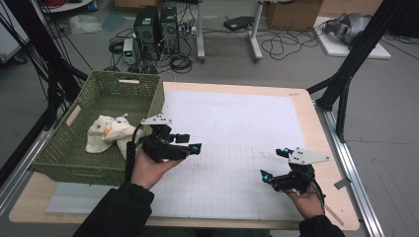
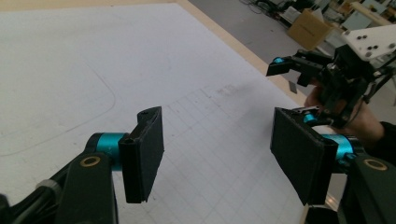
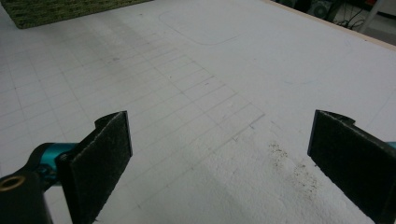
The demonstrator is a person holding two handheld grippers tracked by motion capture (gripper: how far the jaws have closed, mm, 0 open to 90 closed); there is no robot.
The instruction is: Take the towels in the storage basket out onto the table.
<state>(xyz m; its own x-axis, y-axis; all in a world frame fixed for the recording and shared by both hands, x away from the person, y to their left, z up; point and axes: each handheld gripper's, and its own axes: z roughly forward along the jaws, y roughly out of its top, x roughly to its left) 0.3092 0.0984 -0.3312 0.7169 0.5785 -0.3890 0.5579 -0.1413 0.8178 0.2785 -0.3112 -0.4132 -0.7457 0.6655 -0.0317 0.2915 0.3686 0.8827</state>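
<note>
A workshop floor strewn with cables, computer towers and cardboard boxes is seen behind a wooden surface (image 1: 323, 148) covered by a white gridded mat (image 1: 237, 148). At the surface's left edge a green woven basket (image 1: 69, 158) is set, and inside it a crumpled cream cloth (image 1: 106, 133) is lodged near the right wall. With the cloth already in the basket and nothing left on the mat, the work is judged to be finished or nearly so; only withdrawal of the hands seems to remain. The left gripper (image 1: 190, 143) is held just beside the basket's right wall, its fingers (image 2: 144, 154) spread wide and empty, pointed away from the cloth, which lies behind them. The right gripper (image 1: 274, 165) is held well apart from the basket, over the mat's right half, its fingers (image 3: 100, 163) likewise spread with bare mat between them. Faint dark specks (image 3: 294, 172) are noted on the mat near the right fingers.
</note>
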